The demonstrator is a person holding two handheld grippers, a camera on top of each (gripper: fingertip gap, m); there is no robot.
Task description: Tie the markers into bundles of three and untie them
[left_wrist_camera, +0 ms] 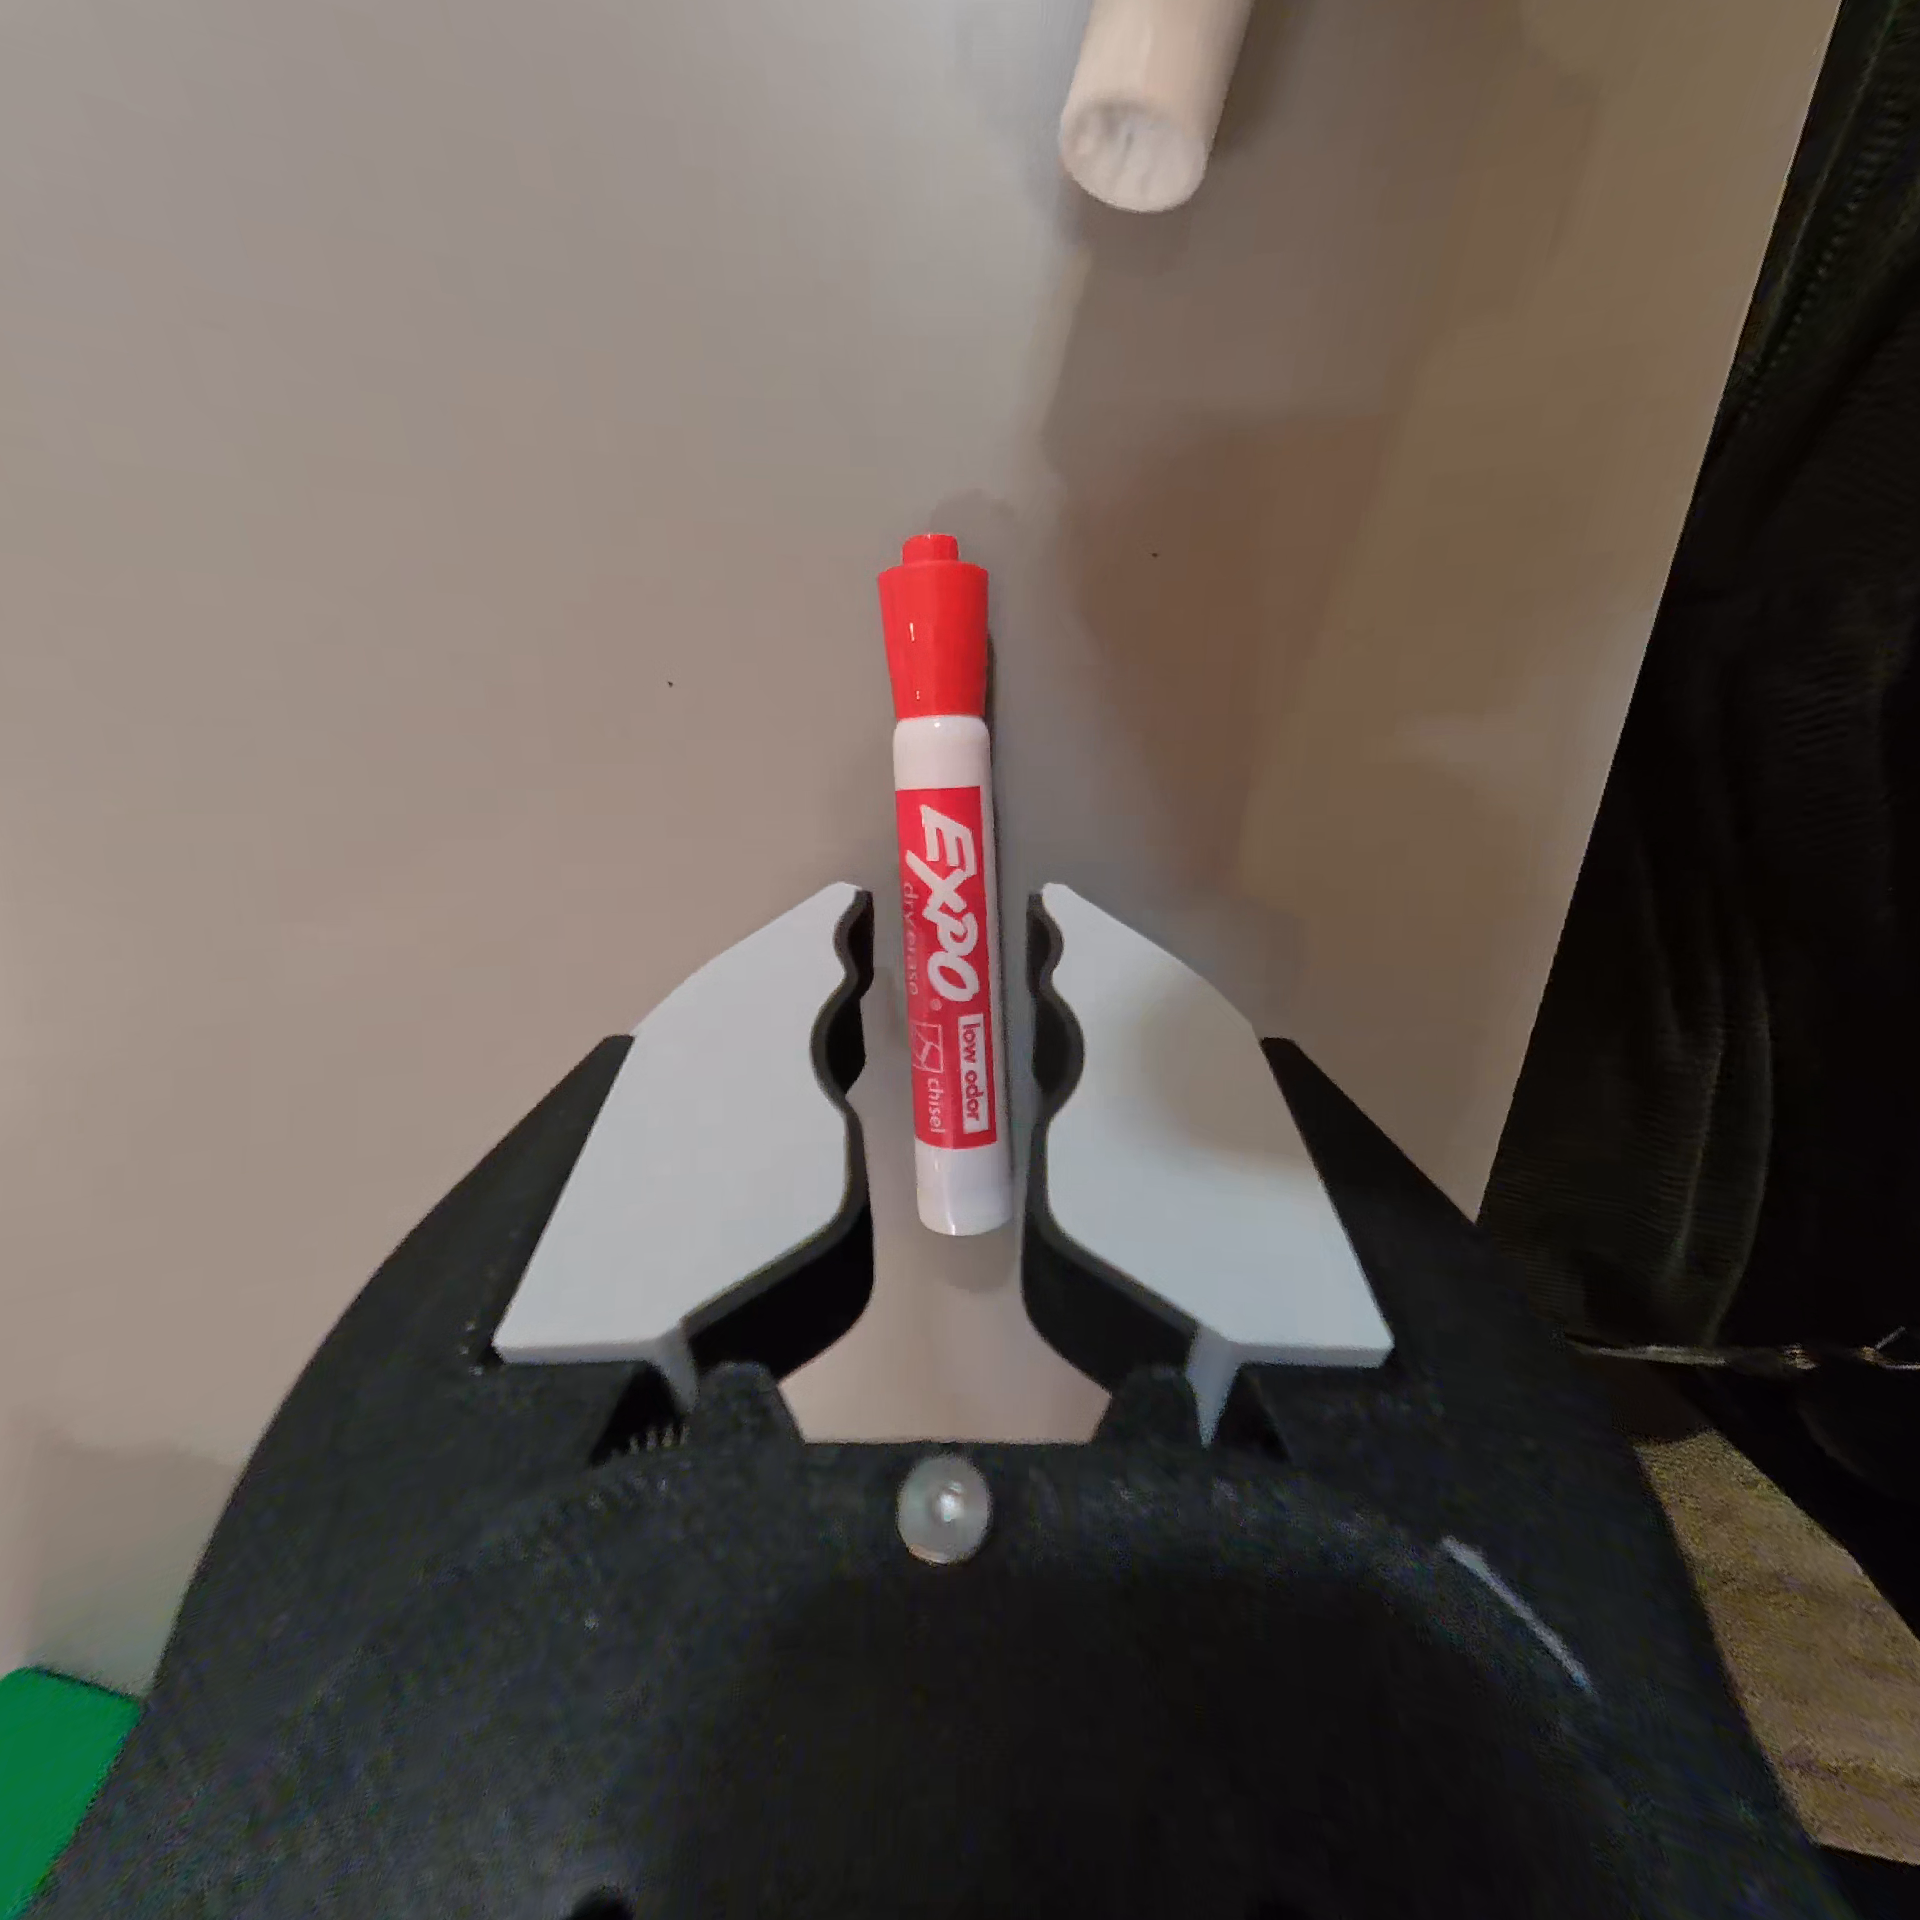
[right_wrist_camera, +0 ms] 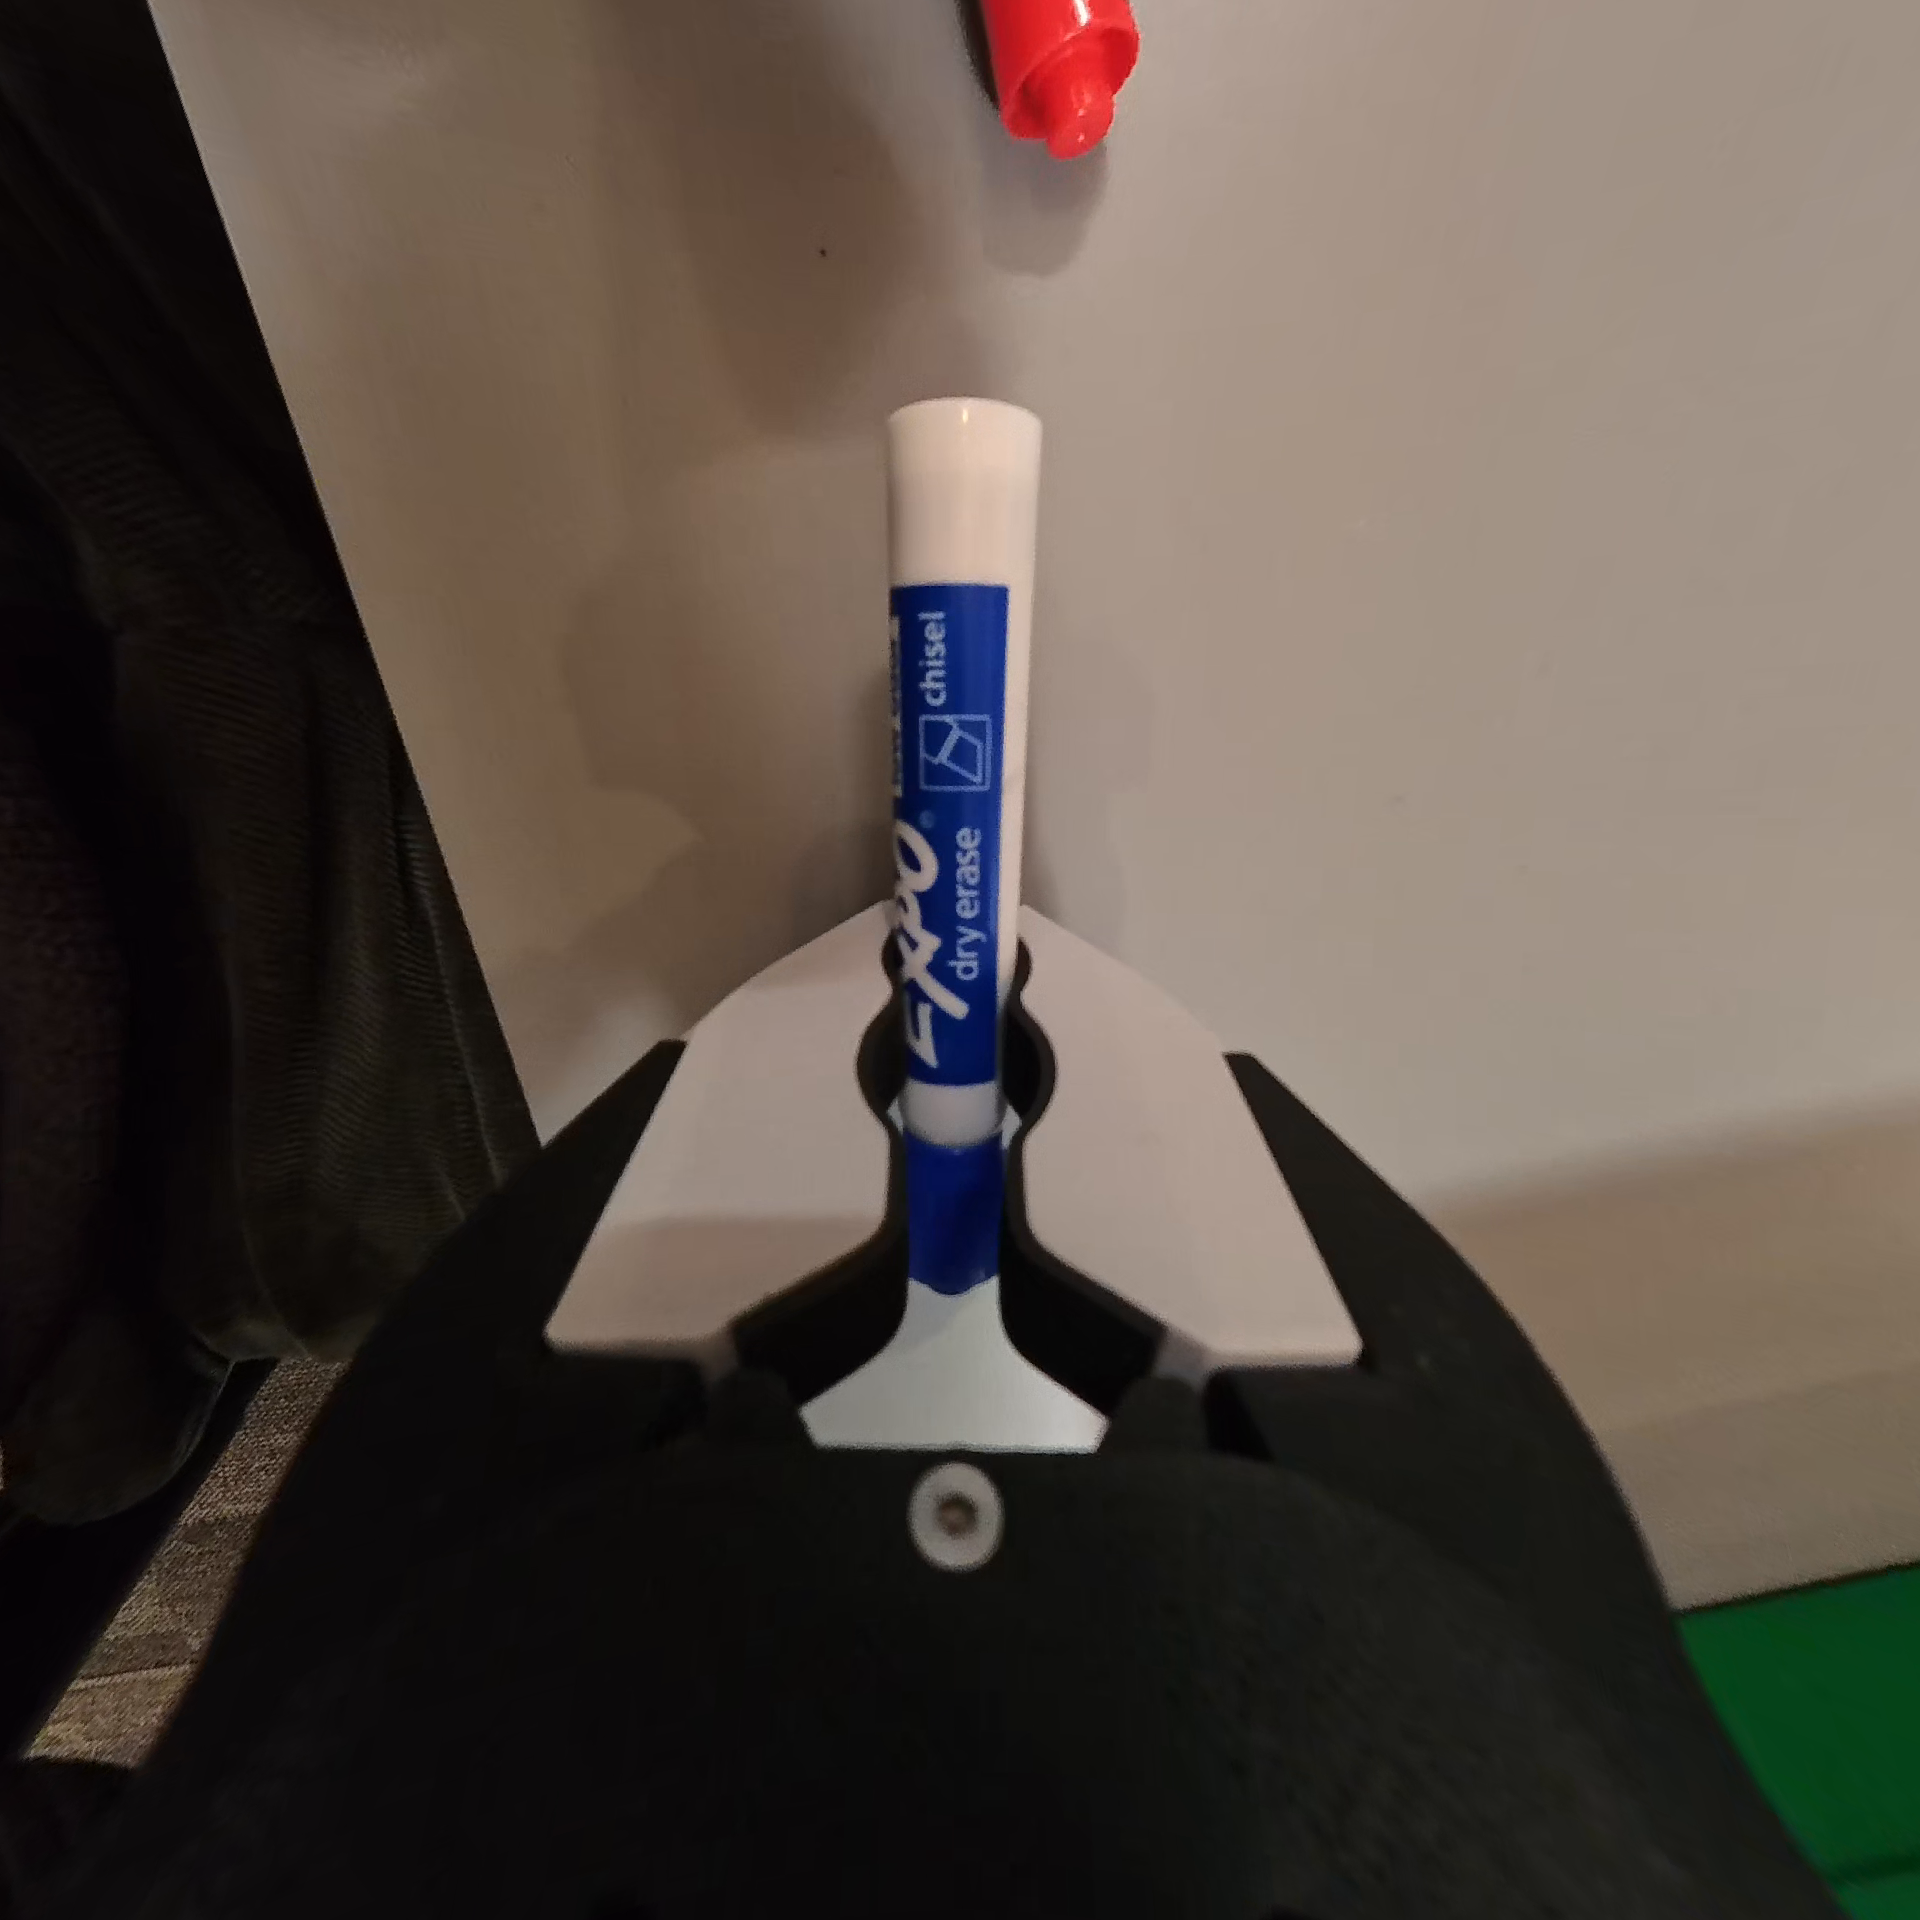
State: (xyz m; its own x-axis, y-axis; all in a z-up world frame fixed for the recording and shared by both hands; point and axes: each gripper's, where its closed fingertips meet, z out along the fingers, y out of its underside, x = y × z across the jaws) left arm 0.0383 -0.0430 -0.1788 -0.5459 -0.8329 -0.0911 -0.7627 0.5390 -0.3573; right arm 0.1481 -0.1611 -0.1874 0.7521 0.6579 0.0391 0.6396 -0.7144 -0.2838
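On the pale grey table top (left_wrist_camera: 416,520), near the edge where dark fabric (left_wrist_camera: 1766,831) hangs, a red-capped white plastic marker (left_wrist_camera: 948,894) lies flat, its length running straight away from me. My left gripper (left_wrist_camera: 948,935) stands open around it, one light grey finger (left_wrist_camera: 727,1122) on each side, with a narrow gap between each finger and the barrel. It holds nothing yet. Beyond the red cap, the white butt of another marker (left_wrist_camera: 1138,125) shows near the far edge of this view.

My right gripper (right_wrist_camera: 951,997) is closed on a blue-labelled white plastic marker (right_wrist_camera: 961,727). The fingers clamp it low on the barrel, just above its blue cap, and the white butt end points away from me. I cannot tell whether it is lifted or resting on the table. The red marker's cap shows at the top of the right view, so the two markers are near each other but apart.

The step in hand looks like gathering markers for a bundle. To do it well, I should close my left fingers squarely on the middle of the red barrel, keeping it centred in the notches so it cannot roll or swing. Then I should bring both markers side by side, parallel, ends level.
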